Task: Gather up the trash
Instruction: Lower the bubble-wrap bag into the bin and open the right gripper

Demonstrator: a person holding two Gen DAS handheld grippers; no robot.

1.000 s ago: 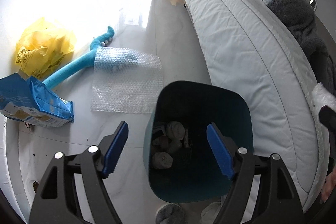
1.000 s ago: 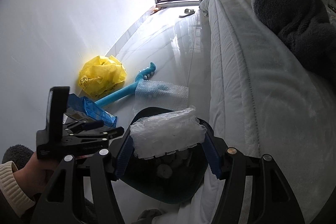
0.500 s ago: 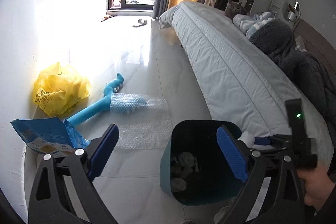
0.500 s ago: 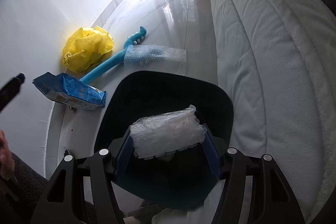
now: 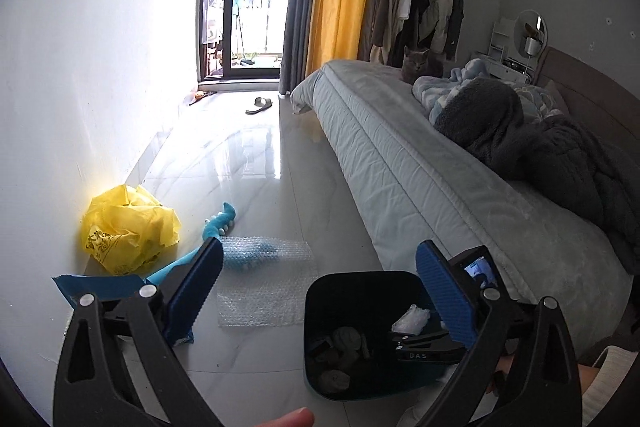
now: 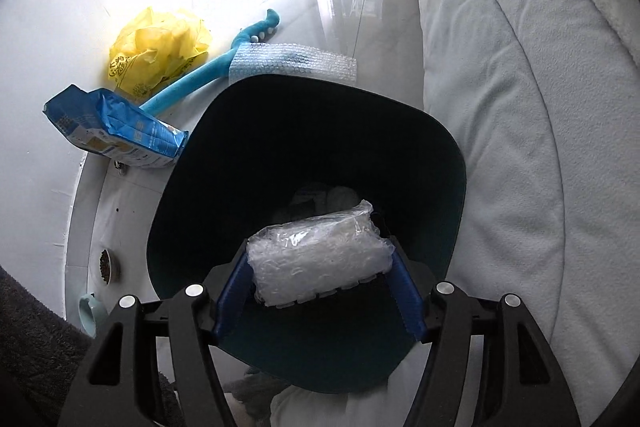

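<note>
Floor (image 5: 256,163): polished pale stone-look tile, glossy, mirroring the window light. Bin (image 6: 448,163), centre of the right wrist view: dark teal plastic, smooth, matt. Bubble-wrap wad (image 6: 316,259), lower centre: clear, shiny, pebbled film. Bubble-wrap sheet (image 5: 266,283): same transparent film, lying flat. Yellow bag (image 5: 128,231), left: thin crinkled plastic, slightly glossy. Blue packet (image 6: 116,131): printed, glossy, creased. Bedcover (image 5: 420,179), right: pale quilted cloth, matt. Finger pads (image 5: 446,291): blue ribbed rubber-like surface.
</note>
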